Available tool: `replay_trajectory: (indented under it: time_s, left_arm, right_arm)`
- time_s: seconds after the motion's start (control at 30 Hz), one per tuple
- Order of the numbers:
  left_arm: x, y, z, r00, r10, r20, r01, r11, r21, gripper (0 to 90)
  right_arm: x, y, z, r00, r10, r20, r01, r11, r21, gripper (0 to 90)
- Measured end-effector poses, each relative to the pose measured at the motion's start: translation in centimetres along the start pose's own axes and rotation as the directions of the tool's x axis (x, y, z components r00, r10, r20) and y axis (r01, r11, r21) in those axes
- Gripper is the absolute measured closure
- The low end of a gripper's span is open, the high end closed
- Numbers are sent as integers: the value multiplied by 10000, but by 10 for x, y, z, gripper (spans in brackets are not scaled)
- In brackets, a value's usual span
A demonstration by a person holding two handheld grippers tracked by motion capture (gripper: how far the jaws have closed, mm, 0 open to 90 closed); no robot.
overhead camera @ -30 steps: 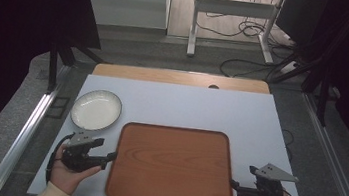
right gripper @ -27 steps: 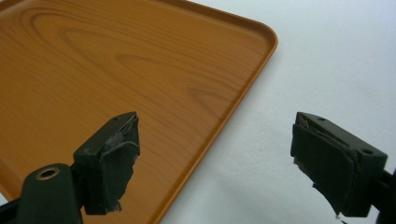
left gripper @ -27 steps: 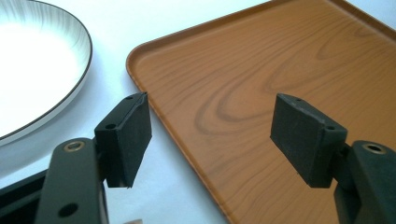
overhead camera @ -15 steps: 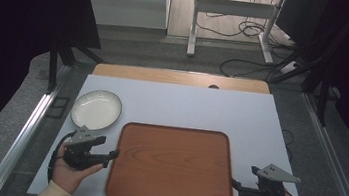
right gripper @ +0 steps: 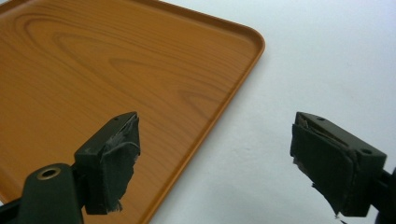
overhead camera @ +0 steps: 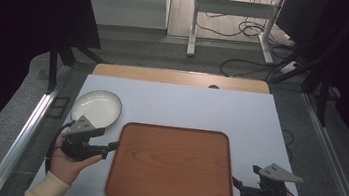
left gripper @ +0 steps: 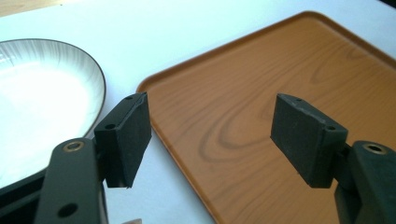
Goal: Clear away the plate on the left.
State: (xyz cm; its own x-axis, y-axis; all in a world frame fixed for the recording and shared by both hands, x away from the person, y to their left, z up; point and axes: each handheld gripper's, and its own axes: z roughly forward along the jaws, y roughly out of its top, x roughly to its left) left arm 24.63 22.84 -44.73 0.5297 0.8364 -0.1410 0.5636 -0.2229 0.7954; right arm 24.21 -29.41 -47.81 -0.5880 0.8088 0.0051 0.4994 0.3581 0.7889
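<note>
Tray: wooden-look serving tray [overhead camera: 172,166] lies flat at the near middle of the white table [overhead camera: 201,109]; bare wood-grain surface, raised rim all round.
Plate: white plate with dark rim [overhead camera: 96,107] at about 10 o'clock from the tray, just beside its far-left corner, apart from it.
Left gripper: left gripper [overhead camera: 112,146] at 9 o'clock of the tray, held in the left hand [overhead camera: 67,158]; jaws apart, tips at the tray's left rim. In the left gripper view the rim runs between the two pads [left gripper: 127,137], one over the table, the other over the tray; contact cannot be told.
Right gripper: right gripper [overhead camera: 236,183] at 4 o'clock of the tray, near its near-right corner; jaws spread wide, nothing between them. In the right gripper view one pad [right gripper: 112,161] hangs over the tray edge, the other over bare table.
</note>
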Motion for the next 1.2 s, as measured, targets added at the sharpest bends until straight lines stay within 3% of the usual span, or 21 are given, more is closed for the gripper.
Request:
replay_trajectory:
  time_s: [0.17, 0.43, 0.5, 0.8, 1.2]
  left_arm:
    - [8, 7, 1, 9995, -107, -290, 104, 9999, -83, 288]
    - [20, 13, 4, 9994, -199, -283, 201, 9998, 63, 286]
    - [25, 16, 6, 9991, -405, -123, 407, 9990, 198, 275]
    - [51, 24, 15, 9942, -984, -429, 997, 9946, 299, 277]
    - [67, 32, 20, 9914, -1226, -468, 1243, 9916, 350, 276]
  right_arm:
    - [0, 0, 1, 10000, -23, 49, 23, 10000, 31, 161]
    - [0, 1, 2, 9999, -45, 147, 43, 9999, 96, 165]
    - [0, 0, 2, 9999, -40, 149, 39, 9999, 108, 166]
    - [0, 0, 3, 9998, -66, 192, 63, 9998, 168, 171]
    - [-1, -1, 4, 9996, -15, 288, 8, 9997, 255, 174]
